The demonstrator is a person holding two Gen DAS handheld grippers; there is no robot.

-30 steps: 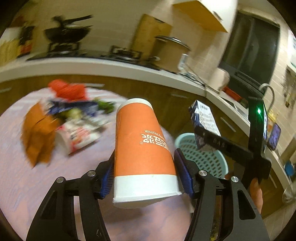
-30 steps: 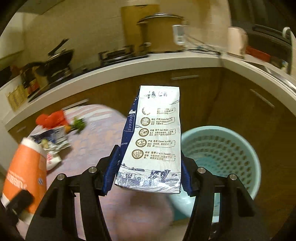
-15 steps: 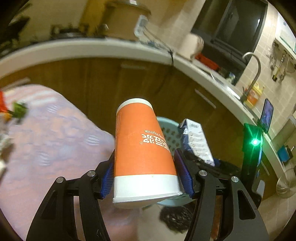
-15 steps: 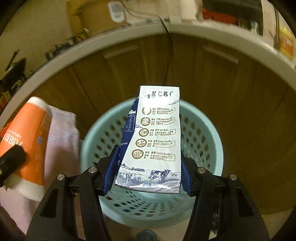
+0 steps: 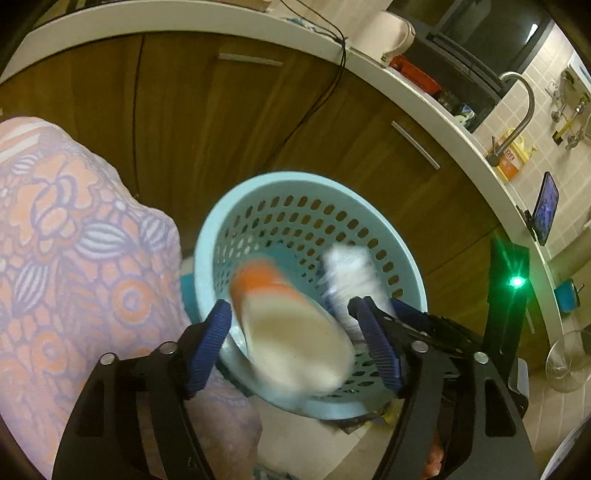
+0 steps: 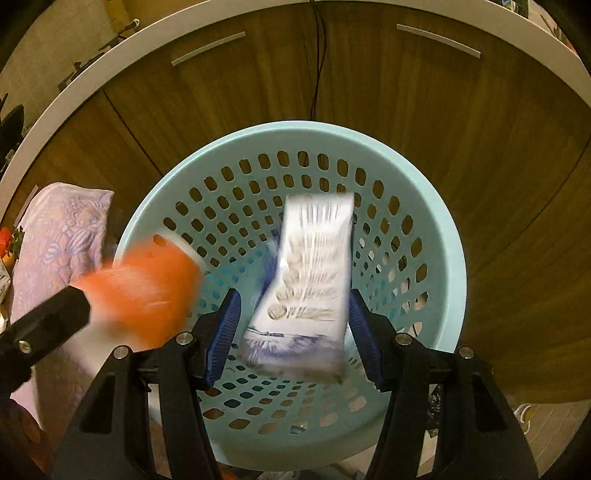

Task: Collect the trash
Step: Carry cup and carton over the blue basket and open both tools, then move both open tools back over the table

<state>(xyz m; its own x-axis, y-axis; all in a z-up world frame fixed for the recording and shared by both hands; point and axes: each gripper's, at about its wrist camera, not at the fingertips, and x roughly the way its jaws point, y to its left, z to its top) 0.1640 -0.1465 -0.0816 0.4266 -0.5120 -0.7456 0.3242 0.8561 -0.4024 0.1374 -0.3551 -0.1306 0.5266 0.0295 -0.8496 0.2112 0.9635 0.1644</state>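
two pieces of trash over the basket

left claw (image 5: pixel 295 343) had just been opening; its pads stood clear of the blurred orange cup (image 5: pixel 288 328) between them. right claw (image 6: pixel 293 328) stood parted around the blurred milk carton (image 6: pixel 310 288), grip unclear. both hung above the blue basket (image 6: pixel 436 206).

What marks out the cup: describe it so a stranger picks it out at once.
Below the white counter, in front of the wooden cabinets, stands a pale blue perforated basket. Over its mouth two blurred pieces of trash show. The cup is the left one in the left wrist view, round and orange with a white rim, unlike the flat white-and-blue carton.
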